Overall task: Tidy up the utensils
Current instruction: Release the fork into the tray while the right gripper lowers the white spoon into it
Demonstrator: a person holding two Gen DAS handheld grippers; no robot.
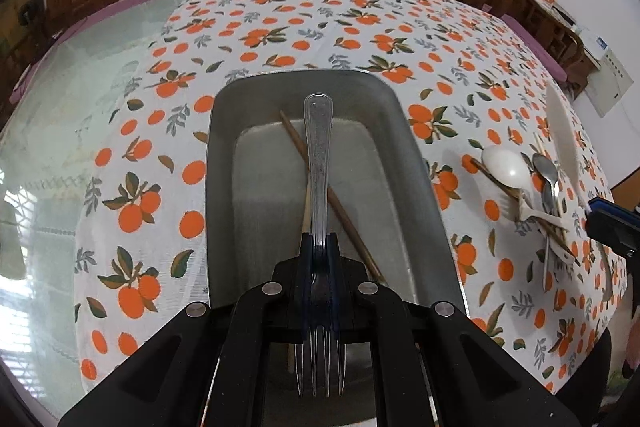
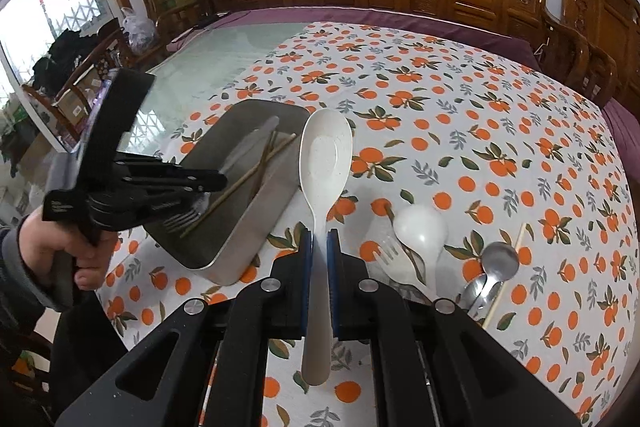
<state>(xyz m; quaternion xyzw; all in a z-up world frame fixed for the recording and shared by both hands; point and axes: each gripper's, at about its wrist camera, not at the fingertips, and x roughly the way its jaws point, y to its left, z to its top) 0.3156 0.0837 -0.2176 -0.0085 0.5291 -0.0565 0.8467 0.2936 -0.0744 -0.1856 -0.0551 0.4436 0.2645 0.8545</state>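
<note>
Clear plastic, faintly speckled, makes up the fork (image 1: 319, 163) that the left tool (image 1: 319, 251) pinches at the neck, tines toward the camera, handle out over the tray (image 1: 408, 163). That tray is dull brushed metal, rectangular with rounded corners and sloping walls; thin brown chopsticks (image 1: 344, 211) lie crossed on its floor. The right tool (image 2: 319, 247) is pressed onto the slim handle of a matte cream spoon (image 2: 325, 155), its broad oval bowl raised beside the tray. On the desk, covered by an orange-printed cloth (image 2: 480, 131), rest a glossy white spoon (image 2: 420, 231), a clear fork (image 2: 394, 259), a steel spoon (image 2: 498, 261) and pale chopsticks (image 2: 520, 235), loosely piled.
</note>
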